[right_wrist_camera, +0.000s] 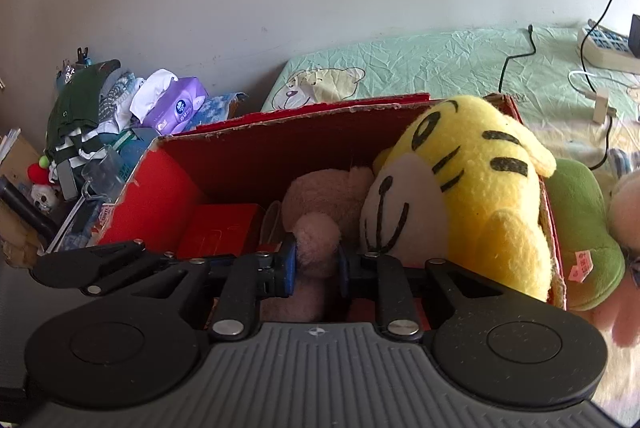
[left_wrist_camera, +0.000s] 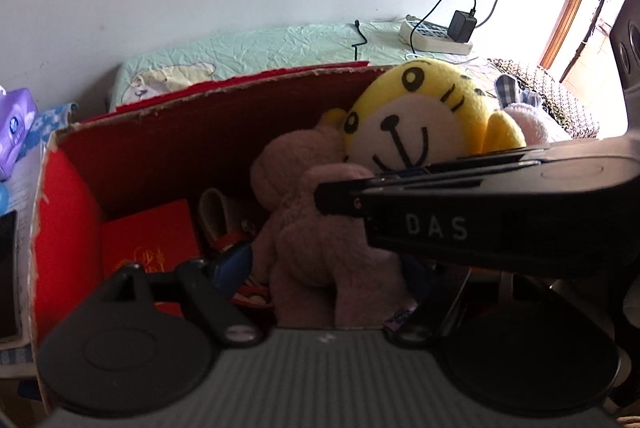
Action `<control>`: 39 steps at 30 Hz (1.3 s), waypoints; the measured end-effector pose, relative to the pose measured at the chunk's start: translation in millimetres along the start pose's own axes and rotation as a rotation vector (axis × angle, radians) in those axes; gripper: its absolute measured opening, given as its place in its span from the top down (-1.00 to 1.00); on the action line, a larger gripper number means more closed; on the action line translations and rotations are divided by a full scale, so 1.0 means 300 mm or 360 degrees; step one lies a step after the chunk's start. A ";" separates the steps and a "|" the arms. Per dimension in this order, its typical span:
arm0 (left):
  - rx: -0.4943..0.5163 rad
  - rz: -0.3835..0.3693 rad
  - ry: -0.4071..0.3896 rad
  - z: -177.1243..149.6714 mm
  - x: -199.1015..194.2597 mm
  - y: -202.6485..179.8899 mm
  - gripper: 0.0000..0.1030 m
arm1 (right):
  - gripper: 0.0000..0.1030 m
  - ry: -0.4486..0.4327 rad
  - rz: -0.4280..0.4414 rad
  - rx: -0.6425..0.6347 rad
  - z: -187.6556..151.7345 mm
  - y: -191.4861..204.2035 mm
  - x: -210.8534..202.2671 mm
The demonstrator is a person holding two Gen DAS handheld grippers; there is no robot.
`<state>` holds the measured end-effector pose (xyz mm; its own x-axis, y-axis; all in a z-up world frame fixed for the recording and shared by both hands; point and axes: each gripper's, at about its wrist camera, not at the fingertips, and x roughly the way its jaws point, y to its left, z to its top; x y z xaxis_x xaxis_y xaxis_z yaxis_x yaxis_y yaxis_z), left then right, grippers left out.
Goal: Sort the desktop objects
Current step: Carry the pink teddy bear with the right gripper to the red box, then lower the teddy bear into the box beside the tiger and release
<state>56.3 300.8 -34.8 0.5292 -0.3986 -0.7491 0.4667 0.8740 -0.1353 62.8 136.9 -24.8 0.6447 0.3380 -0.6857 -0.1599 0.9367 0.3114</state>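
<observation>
Right wrist view looks into a red cardboard box (right_wrist_camera: 176, 187) that serves as the landmark. The right gripper (right_wrist_camera: 318, 260) reaches over the box's near edge, its two fingers pressed against either side of a limb of a pink plush bear (right_wrist_camera: 320, 203), holding it. The bear lies inside the box, near the middle. A yellow tiger plush (right_wrist_camera: 472, 187) leans on the box's right wall, its head partly above the rim and touching the bear. A flat red booklet (right_wrist_camera: 224, 228) lies inside the box toward its left side. Just outside the box's right wall sits a green plush (right_wrist_camera: 580, 228). Left of the box lies a purple tissue pack (right_wrist_camera: 176, 107) among piled clothes. Behind the box stretches a pale green bedsheet (right_wrist_camera: 420, 63), with a white power strip (right_wrist_camera: 604, 47) far to the right.

Left wrist view shows the same box (left_wrist_camera: 60, 211) from closer. The left gripper (left_wrist_camera: 304, 292) hangs over the near edge with its fingers spread wide on either side of the bear (left_wrist_camera: 320, 240), gripping nothing. The right gripper's black body (left_wrist_camera: 480, 211) crosses in from the right.
</observation>
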 end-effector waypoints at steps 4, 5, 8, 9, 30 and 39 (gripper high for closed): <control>-0.0014 -0.0033 -0.0004 -0.001 0.001 0.014 -0.38 | 0.62 0.0007 -0.0015 -0.0009 -0.003 -0.013 0.014; -0.0010 -0.0034 -0.0005 -0.002 0.001 0.014 -0.37 | 0.62 0.0004 -0.0020 -0.0017 -0.006 -0.013 0.017; -0.0022 -0.0043 0.0028 0.010 0.010 0.016 -0.37 | 0.61 -0.0016 -0.0040 -0.0051 -0.015 -0.001 0.025; -0.0038 -0.0059 0.0045 0.017 0.016 0.022 -0.37 | 0.61 -0.0020 -0.0043 -0.0055 -0.016 0.000 0.024; 0.0002 0.0018 0.0091 0.021 0.026 0.003 -0.38 | 0.61 -0.0066 -0.0032 0.0013 -0.036 -0.013 0.029; 0.0030 0.0064 0.0068 0.014 0.020 -0.010 -0.40 | 0.61 -0.0083 -0.0024 0.0004 -0.042 -0.013 0.029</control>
<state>61.1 294.5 -36.1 0.5173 -0.3509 -0.7806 0.4590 0.8835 -0.0930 59.8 137.2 -40.3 0.6852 0.3184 -0.6551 -0.1480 0.9415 0.3029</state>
